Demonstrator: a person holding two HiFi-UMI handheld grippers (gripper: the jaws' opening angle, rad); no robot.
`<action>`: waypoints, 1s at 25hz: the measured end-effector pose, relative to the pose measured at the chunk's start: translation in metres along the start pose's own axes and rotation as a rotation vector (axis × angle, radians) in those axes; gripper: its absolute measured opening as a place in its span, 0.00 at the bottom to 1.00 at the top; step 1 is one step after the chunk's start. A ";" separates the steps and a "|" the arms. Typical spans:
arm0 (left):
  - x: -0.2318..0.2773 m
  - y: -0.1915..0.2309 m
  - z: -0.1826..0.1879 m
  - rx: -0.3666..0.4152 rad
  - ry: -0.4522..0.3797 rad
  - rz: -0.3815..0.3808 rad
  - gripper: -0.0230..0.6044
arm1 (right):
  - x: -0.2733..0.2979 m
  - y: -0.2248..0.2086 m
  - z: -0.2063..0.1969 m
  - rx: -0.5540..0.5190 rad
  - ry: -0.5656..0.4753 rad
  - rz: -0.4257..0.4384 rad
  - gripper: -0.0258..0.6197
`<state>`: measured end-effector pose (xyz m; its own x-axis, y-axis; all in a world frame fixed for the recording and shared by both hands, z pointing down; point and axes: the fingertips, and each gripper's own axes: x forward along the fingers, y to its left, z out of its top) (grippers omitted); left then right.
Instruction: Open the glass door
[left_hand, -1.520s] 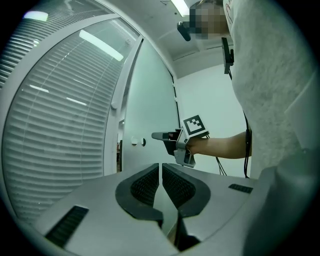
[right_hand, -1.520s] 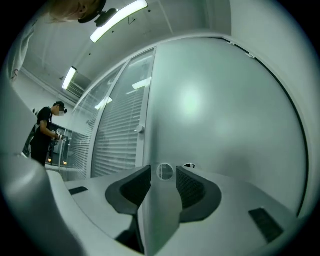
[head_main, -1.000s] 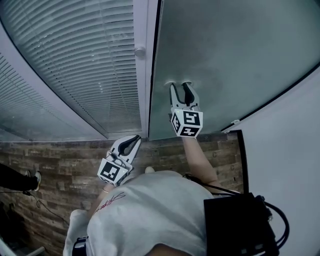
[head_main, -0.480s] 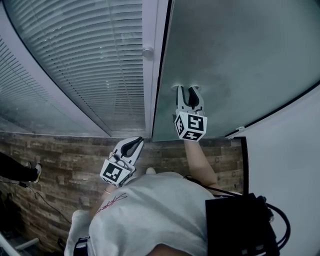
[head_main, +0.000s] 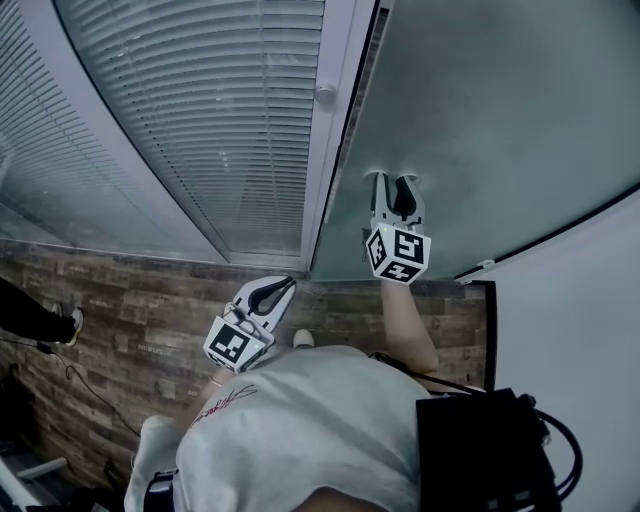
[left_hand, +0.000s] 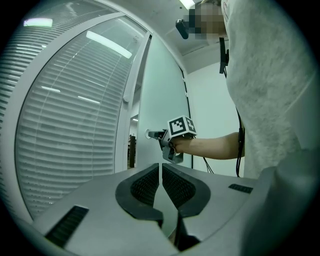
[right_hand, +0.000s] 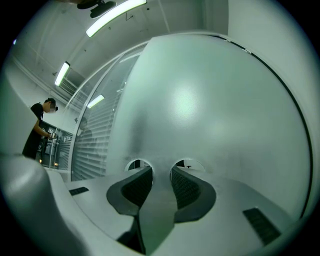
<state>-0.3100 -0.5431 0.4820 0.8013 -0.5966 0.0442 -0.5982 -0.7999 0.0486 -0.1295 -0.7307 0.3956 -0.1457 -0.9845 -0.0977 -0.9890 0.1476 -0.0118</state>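
The frosted glass door (head_main: 500, 100) stands slightly ajar, with a dark gap along its left edge by the white frame post (head_main: 335, 140). My right gripper (head_main: 393, 182) reaches level to the door's handle (head_main: 380, 176), which sits on two round mounts. In the right gripper view the gripper (right_hand: 161, 172) has just been closing, and the grey handle bar (right_hand: 160, 205) fills the space between its pads. My left gripper (head_main: 281, 287) hangs lower left, away from the door, shut and empty (left_hand: 160, 167). From the left gripper view the right gripper (left_hand: 159, 135) shows at the handle.
A curved glass wall with blinds (head_main: 200, 110) runs left of the post, which carries a small round knob (head_main: 325, 94). Wood-look floor (head_main: 130, 300) lies below. A white wall (head_main: 570, 340) bounds the right side. A person (right_hand: 40, 125) stands beyond the glass wall.
The door's left edge has come away from the frame post, opening a gap. The right gripper's jaws have narrowed onto the handle and it rode along with the door. The left gripper barely shifted.
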 end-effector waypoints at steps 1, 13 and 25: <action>-0.003 -0.002 0.001 -0.003 -0.001 0.000 0.09 | -0.003 0.000 0.000 0.000 0.002 0.001 0.24; -0.043 -0.025 0.004 -0.007 -0.007 0.015 0.09 | -0.036 0.003 0.002 0.007 0.007 0.020 0.23; -0.088 -0.070 -0.001 0.016 -0.026 0.000 0.09 | -0.077 0.006 0.005 -0.008 0.018 0.038 0.22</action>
<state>-0.3387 -0.4340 0.4754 0.8011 -0.5982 0.0186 -0.5985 -0.8005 0.0326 -0.1246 -0.6537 0.3981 -0.1840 -0.9796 -0.0803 -0.9828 0.1847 -0.0006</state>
